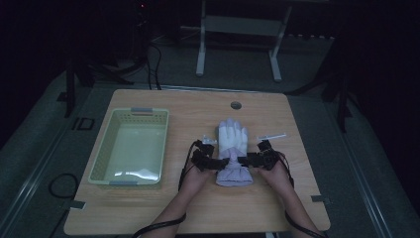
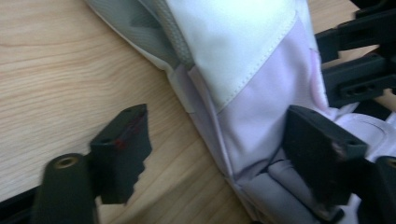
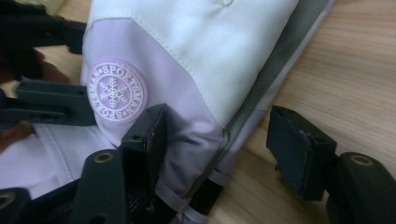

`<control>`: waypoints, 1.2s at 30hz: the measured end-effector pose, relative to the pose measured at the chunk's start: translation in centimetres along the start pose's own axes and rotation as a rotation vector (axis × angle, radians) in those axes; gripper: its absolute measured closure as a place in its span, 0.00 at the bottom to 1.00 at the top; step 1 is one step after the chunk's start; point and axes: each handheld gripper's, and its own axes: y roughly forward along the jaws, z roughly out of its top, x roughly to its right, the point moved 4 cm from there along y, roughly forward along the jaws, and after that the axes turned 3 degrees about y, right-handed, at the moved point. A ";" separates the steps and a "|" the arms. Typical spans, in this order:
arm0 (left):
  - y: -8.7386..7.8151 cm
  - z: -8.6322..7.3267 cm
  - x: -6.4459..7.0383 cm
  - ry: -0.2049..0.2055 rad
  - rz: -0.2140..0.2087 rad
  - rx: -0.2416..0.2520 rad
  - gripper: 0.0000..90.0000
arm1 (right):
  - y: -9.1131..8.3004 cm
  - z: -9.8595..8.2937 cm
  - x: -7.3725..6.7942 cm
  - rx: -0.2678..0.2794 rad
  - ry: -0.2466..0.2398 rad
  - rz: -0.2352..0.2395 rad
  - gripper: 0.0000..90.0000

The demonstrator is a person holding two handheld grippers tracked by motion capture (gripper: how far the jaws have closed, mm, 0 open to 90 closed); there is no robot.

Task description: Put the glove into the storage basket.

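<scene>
White and pale lilac glove [image 1: 233, 151] showing grey side panels and a round lilac badge [image 3: 117, 92] with white snowflake and lettering, black claws [image 1: 225, 161] contrasting against it, pale green basket [image 1: 130, 147] sitting on light wood-grain worktop [image 1: 198, 208]

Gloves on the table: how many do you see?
1. The glove lies mid-table between the left gripper and right gripper, right of the basket. A second could hide beneath.

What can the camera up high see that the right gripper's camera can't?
High view: the pale green basket, the whole table, both forearms, and the left gripper and right gripper at either side of the glove. Right gripper view: a round snowflake badge on the glove's lilac cuff, with open jaws astride the cuff's edge. Both: glove, grippers and wooden tabletop.
</scene>
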 end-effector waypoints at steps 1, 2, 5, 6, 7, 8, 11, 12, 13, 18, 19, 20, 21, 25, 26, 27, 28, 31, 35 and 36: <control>0.0 0.0 0.1 0.003 -0.021 -0.002 0.34 | 0.1 0.0 0.0 -0.002 -0.005 0.012 0.49; 0.1 0.1 0.2 0.010 -0.045 -0.007 0.40 | 0.1 0.0 0.0 -0.009 -0.001 0.025 0.53; 0.2 0.3 0.3 0.014 -0.090 -0.028 0.55 | 0.2 0.0 -0.2 -0.022 0.007 0.044 0.63; 0.2 0.3 0.4 0.018 -0.094 -0.033 0.60 | 0.2 0.0 -0.3 -0.022 0.013 0.044 0.66; 0.2 0.3 0.4 0.013 -0.097 -0.036 0.61 | 0.2 0.0 -0.4 -0.020 0.010 0.039 0.67; 0.2 0.3 0.4 0.013 -0.097 -0.036 0.62 | 0.2 0.0 -0.4 -0.020 0.010 0.039 0.67; 0.2 0.4 0.2 -0.024 -0.133 -0.050 0.70 | 0.2 -0.1 -0.7 -0.008 -0.002 0.025 0.75; 0.3 0.5 0.2 -0.031 -0.137 -0.057 0.72 | 0.2 -0.1 -0.8 -0.006 -0.004 0.022 0.76; 0.2 0.6 0.2 -0.031 -0.138 -0.066 0.74 | 0.2 -0.1 -0.9 -0.005 -0.007 0.017 0.78; 0.1 1.0 0.5 -0.001 -0.117 -0.092 0.84 | 0.1 -0.2 -1.2 0.019 -0.022 -0.012 0.83; 0.1 1.0 0.5 -0.001 -0.117 -0.092 0.85 | 0.1 -0.2 -1.2 0.019 -0.022 -0.012 0.83; 0.0 1.1 0.6 -0.003 -0.115 -0.090 0.86 | -0.1 -0.1 -1.4 0.030 -0.031 -0.028 0.85; -0.1 1.2 0.6 -0.005 -0.114 -0.091 0.86 | -0.1 -0.1 -1.4 0.030 -0.031 -0.028 0.85; -0.4 1.3 0.6 -0.017 -0.132 -0.075 0.89 | -0.6 0.2 -2.0 0.049 -0.062 -0.063 0.86; -0.6 1.4 0.6 -0.020 -0.133 -0.070 0.89 | -0.7 0.3 -2.1 0.053 -0.060 -0.058 0.87; -0.6 1.4 0.6 -0.027 -0.133 -0.066 0.89 | -0.7 0.3 -2.1 0.053 -0.060 -0.058 0.87; -0.8 1.4 0.7 -0.026 -0.132 -0.061 0.89 | -0.8 0.4 -2.2 0.051 -0.064 -0.060 0.87; -1.3 1.7 0.9 -0.025 -0.133 -0.055 0.90 | -1.1 0.6 -2.6 0.058 -0.078 -0.071 0.87; -2.3 2.3 1.2 -0.009 -0.128 -0.042 0.90 | -1.9 1.0 -3.3 0.079 -0.096 -0.073 0.87; -2.6 2.5 1.3 0.000 -0.124 -0.037 0.90 | -2.1 1.1 -3.5 0.084 -0.103 -0.075 0.87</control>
